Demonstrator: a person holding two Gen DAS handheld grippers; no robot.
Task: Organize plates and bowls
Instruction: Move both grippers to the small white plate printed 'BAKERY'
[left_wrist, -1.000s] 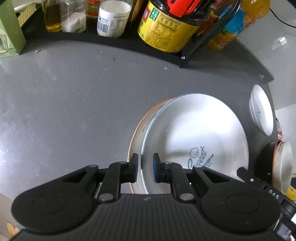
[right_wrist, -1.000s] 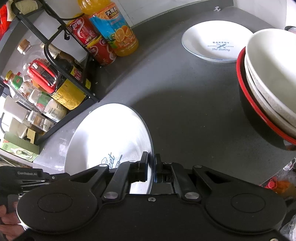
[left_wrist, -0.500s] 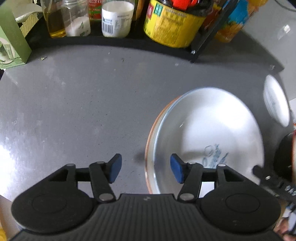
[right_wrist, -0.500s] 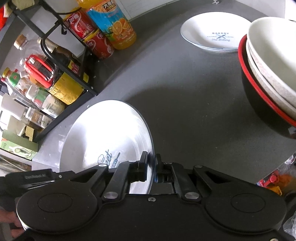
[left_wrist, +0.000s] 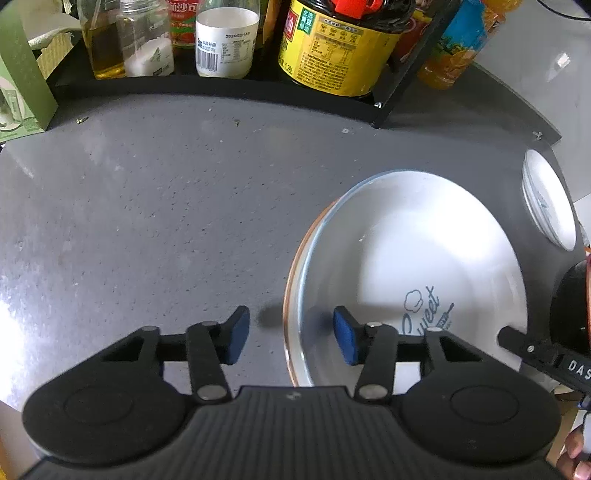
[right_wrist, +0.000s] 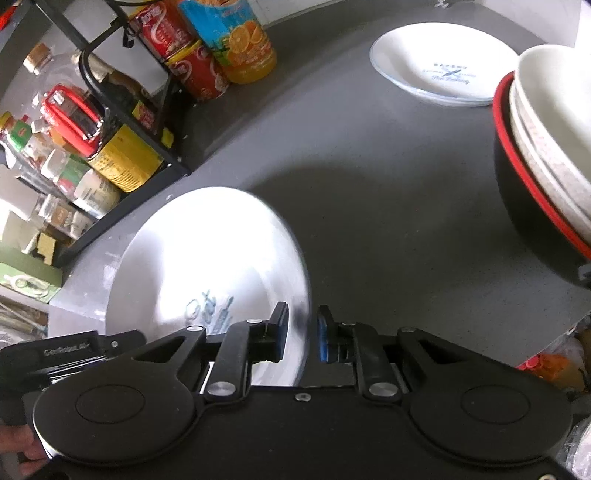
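Plate (left_wrist: 406, 266) rim sits between both spread tongs, left (left_wrist: 291, 339) & right (right_wrist: 301, 334), w/ bare counter (left_wrist: 147, 221) alongside.

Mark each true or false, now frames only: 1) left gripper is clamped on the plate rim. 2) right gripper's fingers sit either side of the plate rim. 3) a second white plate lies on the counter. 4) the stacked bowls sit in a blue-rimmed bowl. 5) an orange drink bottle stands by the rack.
1) False. The left gripper is open, its pads clear of the printed plate.
2) True. The right gripper has its fingers either side of the rim with gaps showing.
3) True. The second white plate lies flat on the grey counter.
4) False. The stacked bowls sit in a black bowl with a red rim.
5) True. The orange drink bottle stands beside the black rack.
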